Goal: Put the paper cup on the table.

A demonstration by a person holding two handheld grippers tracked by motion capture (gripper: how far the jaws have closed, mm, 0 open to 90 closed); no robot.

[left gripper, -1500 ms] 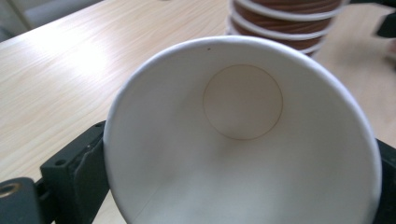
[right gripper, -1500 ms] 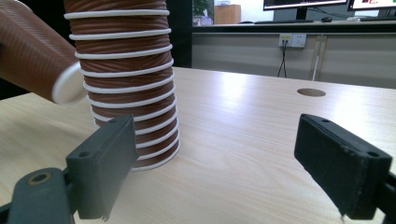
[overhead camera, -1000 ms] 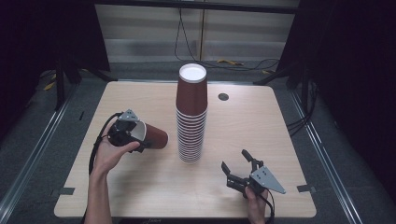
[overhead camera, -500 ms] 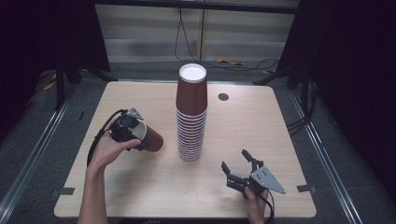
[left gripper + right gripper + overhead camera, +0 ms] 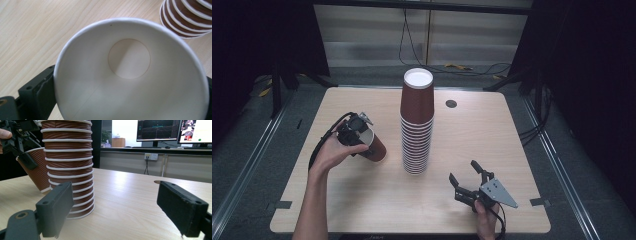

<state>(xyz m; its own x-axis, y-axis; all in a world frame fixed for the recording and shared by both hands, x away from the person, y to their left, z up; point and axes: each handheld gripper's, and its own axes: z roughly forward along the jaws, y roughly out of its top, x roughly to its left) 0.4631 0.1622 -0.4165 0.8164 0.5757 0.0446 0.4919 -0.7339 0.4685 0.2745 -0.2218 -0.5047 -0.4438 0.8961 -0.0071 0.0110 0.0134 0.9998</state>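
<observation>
Left of the cup stack (image 5: 417, 125) | left tool (image 5: 354, 131) pinching single paper cup (image 5: 374, 146), jaws just widening | right tool (image 5: 469, 181) spread, idle | next: set cup on desk (image 5: 492, 130).

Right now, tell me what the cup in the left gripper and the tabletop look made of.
Single cup: likely paper, with a ribbed matte brown wall, plain white inside and a rolled white rim.
Tabletop: pale wood-grain surface with a low sheen, probably laminate; solid wood can't be ruled out.

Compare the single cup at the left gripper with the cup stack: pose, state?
The single cup sits tilted, mouth toward the left gripper, base on the table; the cup stack stands straight, mouths down. The single cup sits between fingers; the stack stands free. Both are brown ribbed paper, white-rimmed.
</observation>
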